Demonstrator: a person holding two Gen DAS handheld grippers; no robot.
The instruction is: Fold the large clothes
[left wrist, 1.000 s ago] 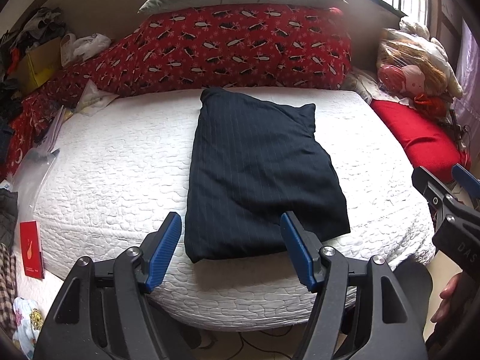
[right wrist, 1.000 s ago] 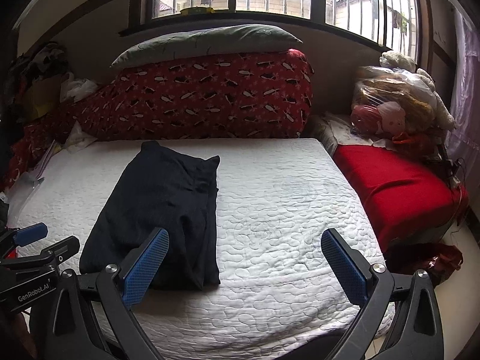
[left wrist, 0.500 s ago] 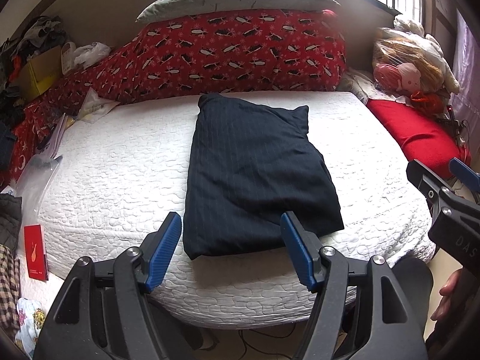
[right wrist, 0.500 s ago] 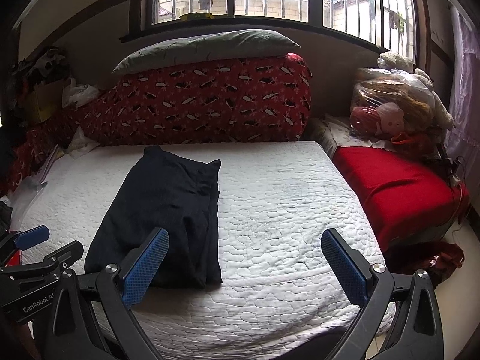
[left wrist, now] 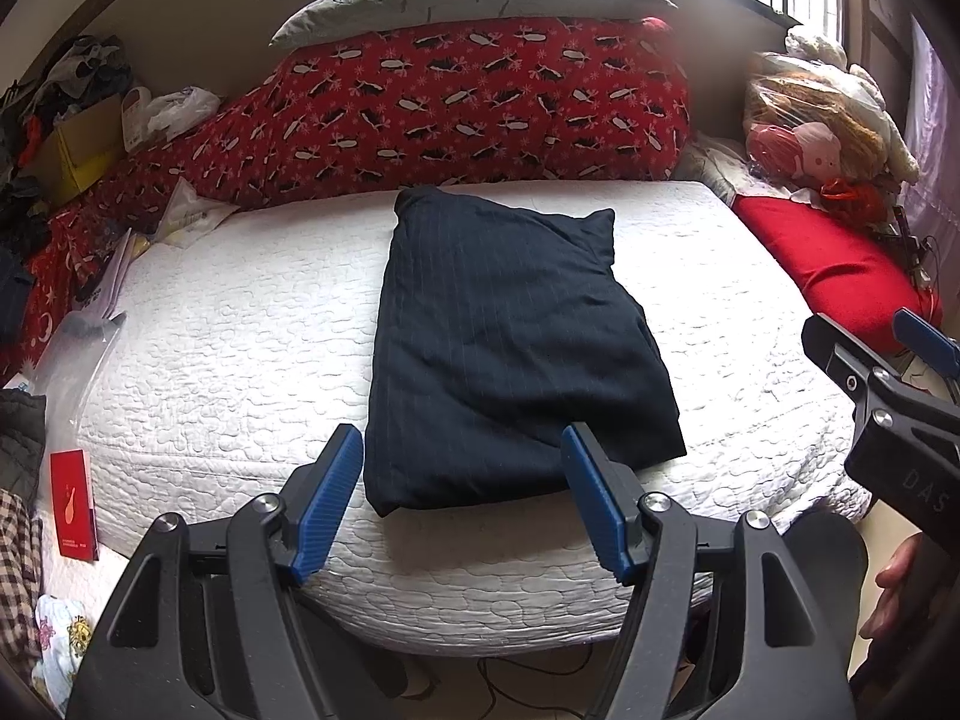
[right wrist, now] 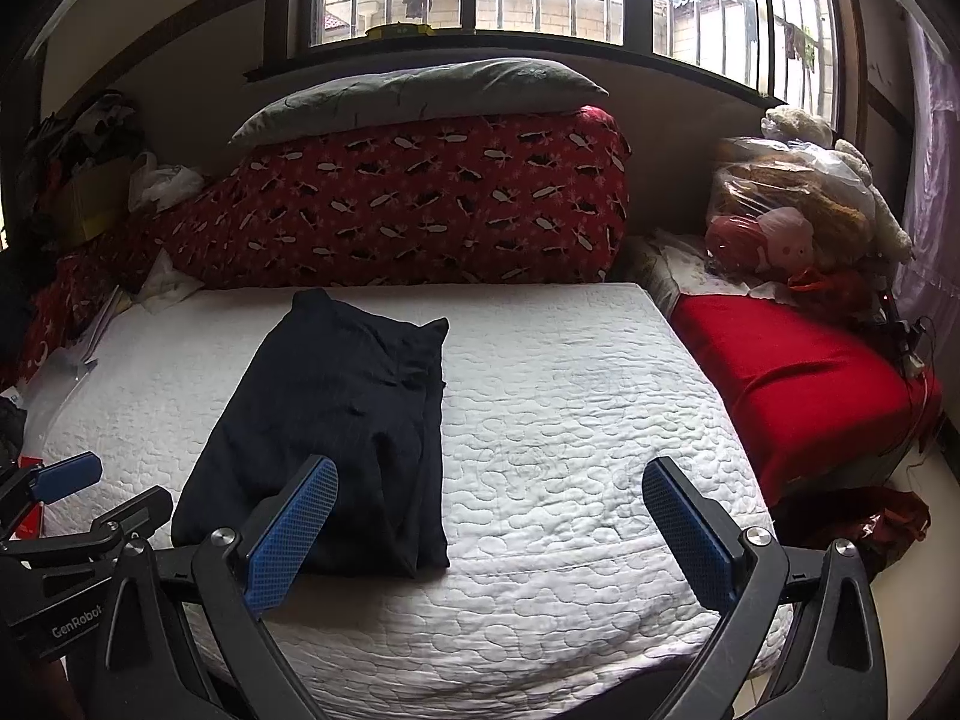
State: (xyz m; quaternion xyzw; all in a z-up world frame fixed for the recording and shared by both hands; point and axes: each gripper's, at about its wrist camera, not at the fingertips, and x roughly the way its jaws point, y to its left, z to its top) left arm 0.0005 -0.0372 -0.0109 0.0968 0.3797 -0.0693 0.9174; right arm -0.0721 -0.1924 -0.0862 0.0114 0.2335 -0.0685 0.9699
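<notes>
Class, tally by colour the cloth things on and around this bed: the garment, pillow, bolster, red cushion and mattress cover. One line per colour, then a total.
Red: 2, the bolster and cushion
Navy: 1, the folded garment
Grey: 1, the pillow
White: 1, the mattress cover
Total: 5

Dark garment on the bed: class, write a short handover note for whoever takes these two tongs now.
Left tongs: open, empty, at the near edge of the dark garment.
Right tongs: open, empty, over the white mattress just right of the garment.
Garment: lies folded into a compact oblong on the mattress, nothing touching it.
Done: the fold looks finished.
Left: perhaps tidy the loose edge on its right side, or fetch the next item.
</notes>
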